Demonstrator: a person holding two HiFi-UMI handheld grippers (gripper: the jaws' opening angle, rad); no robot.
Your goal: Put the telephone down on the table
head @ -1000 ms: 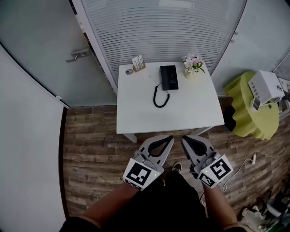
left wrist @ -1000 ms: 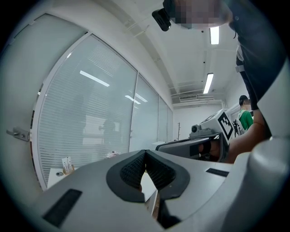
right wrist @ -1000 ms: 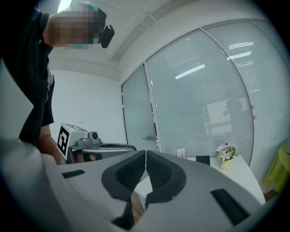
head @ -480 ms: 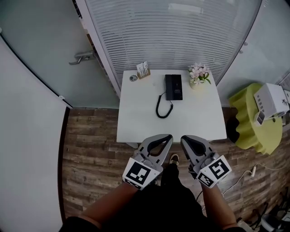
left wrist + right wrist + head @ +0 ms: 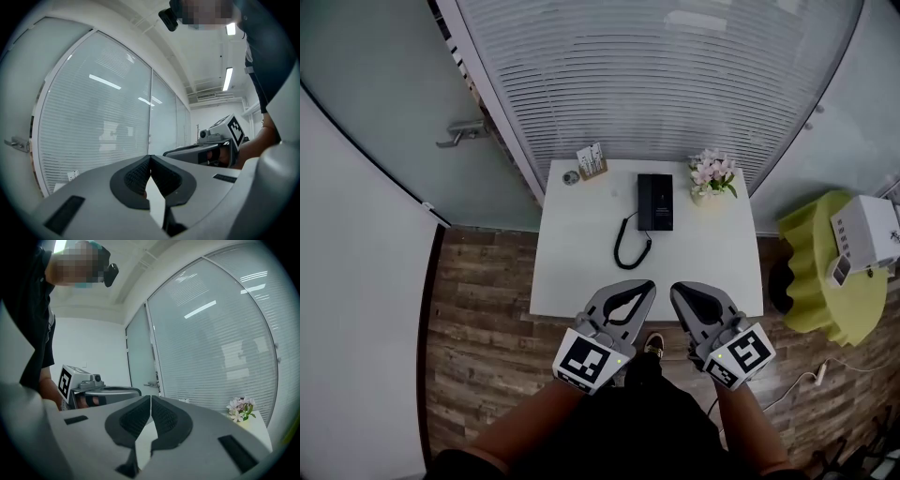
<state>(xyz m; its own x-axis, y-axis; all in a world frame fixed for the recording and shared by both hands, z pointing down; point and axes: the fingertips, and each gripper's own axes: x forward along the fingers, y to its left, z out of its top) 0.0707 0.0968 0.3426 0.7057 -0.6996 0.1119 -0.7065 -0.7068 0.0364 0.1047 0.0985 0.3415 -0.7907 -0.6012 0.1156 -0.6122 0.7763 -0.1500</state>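
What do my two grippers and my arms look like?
Both the left gripper and right gripper are light grey with curved jaws, black ribbed pads and a white cube bearing black square markers at the rear. No cables show. The forearms are bare below dark short sleeves.

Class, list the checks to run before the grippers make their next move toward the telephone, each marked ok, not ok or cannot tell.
1. Left gripper open: not ok, jaws together, empty.
2. Right gripper open: not ok, jaws together, empty.
3. Telephone in sight on table: ok.
4. Grippers at telephone: not ok, both short of it, by the near edge.
5. Flowers apart from telephone: ok.
6. Cord wholly on table: ok.
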